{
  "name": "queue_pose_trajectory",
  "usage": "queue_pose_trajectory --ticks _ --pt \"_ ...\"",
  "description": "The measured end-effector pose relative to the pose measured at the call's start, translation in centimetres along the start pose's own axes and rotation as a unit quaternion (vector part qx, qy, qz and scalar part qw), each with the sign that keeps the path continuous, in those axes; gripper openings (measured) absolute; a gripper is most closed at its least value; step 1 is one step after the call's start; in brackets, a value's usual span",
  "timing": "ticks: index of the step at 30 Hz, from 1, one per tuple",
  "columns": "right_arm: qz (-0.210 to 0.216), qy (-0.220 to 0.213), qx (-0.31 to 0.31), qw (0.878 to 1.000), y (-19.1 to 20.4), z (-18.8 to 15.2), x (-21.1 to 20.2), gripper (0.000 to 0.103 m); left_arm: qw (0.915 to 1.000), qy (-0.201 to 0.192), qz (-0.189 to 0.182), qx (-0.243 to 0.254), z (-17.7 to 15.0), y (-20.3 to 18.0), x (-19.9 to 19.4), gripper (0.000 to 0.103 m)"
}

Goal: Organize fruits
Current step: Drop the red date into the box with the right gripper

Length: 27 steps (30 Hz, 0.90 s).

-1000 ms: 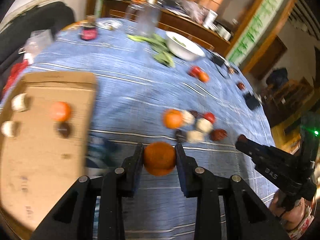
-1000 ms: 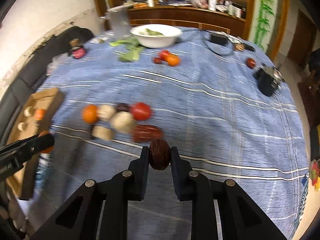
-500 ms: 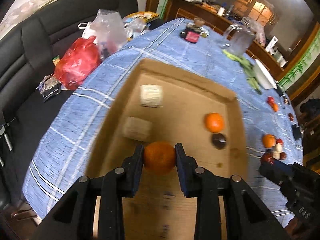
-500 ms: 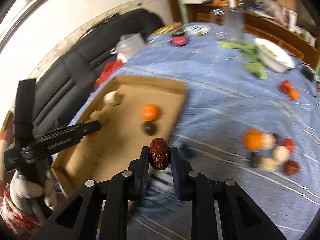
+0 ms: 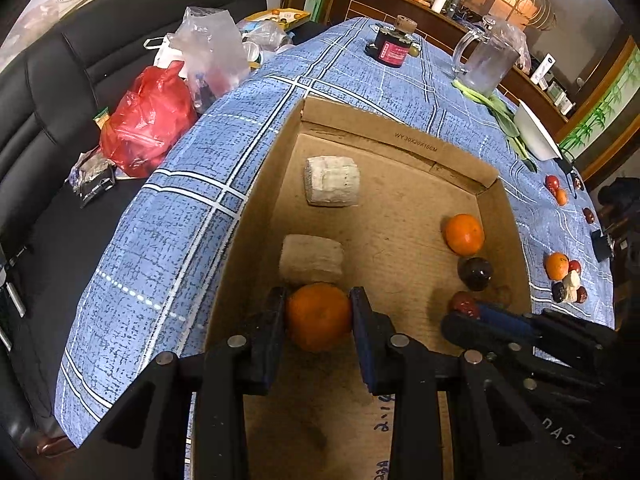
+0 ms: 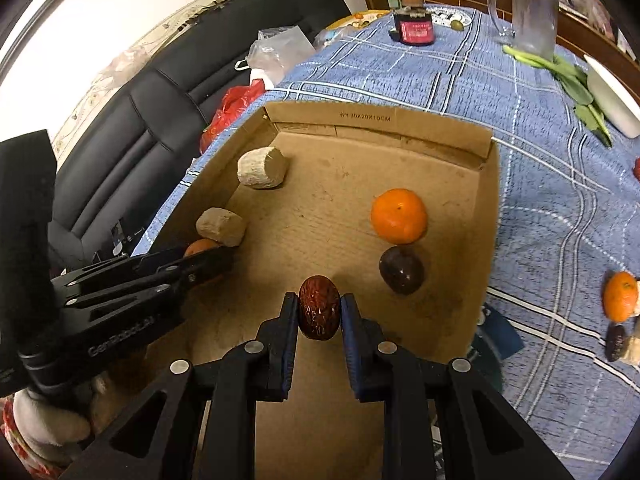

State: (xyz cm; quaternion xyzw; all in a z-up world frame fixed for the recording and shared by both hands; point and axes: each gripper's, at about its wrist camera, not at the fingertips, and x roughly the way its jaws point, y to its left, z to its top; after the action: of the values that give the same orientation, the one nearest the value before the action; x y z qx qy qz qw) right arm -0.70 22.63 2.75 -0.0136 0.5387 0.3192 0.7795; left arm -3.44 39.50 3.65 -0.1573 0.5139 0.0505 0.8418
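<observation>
A blue plaid cloth [image 5: 188, 216] covers the table, with a black sofa [image 5: 60, 92] beside it and a wooden sideboard [image 5: 404, 8] beyond. Over the cardboard box [image 6: 486, 216], the left hand-held gripper [image 5: 319, 316] clamps an orange [image 5: 319, 317]. The right hand-held gripper [image 6: 319, 314] clamps a red date [image 6: 319, 307].

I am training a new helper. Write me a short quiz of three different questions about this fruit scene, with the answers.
1. True or false: the left claw is shut on an orange.
2. What does the right claw hold? A) a red date B) a tomato C) a white chunk
3. Fill in: both claws are over the cardboard ____.

Key:
1. True.
2. A, the red date.
3. box; a second orange, a dark round fruit and two pale chunks already lie in it.
</observation>
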Motion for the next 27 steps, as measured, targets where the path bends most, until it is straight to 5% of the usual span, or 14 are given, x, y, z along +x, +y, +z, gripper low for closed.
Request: queue_pose_trajectory --ticks 4,8,11,16,22,25,27 --pt "0.009 -0.002 0.0 1.0 0.2 0.1 0.0 0.026 1.0 -0.003 -0.002 -0.007 0.1 0.1 -0.3 0.031" --pt "0.005 -0.033 -0.002 0.999 0.6 0.0 -1.5 0.053 0.9998 -0.01 -0.003 -0.015 -0.1 -0.1 -0.9 0.031" --pt "0.011 -0.052 0.005 0.999 0.5 -0.2 -2.8 0.057 0.9997 -0.015 -0.002 -0.02 -0.3 -0.4 -1.3 0.031" --pt "0.1 -0.077 0.083 0.989 -1.6 -0.7 -5.5 0.057 0.9991 -0.03 -0.01 -0.028 -0.9 -2.0 -2.6 0.031" --pt "0.248 -0.086 0.17 0.95 -4.3 -1.5 -8.9 0.061 0.9991 -0.037 -0.02 -0.008 -2.1 -5.6 -3.7 0.031" --pt "0.284 -0.092 0.184 0.937 -5.7 -2.4 -11.1 0.062 0.9988 -0.04 -0.027 0.003 -2.7 -7.7 -4.2 0.031" --pt "0.275 -0.098 0.186 0.938 -7.0 -3.1 -12.8 0.068 0.9985 -0.043 -0.033 0.012 -3.1 -9.2 -4.6 0.031"
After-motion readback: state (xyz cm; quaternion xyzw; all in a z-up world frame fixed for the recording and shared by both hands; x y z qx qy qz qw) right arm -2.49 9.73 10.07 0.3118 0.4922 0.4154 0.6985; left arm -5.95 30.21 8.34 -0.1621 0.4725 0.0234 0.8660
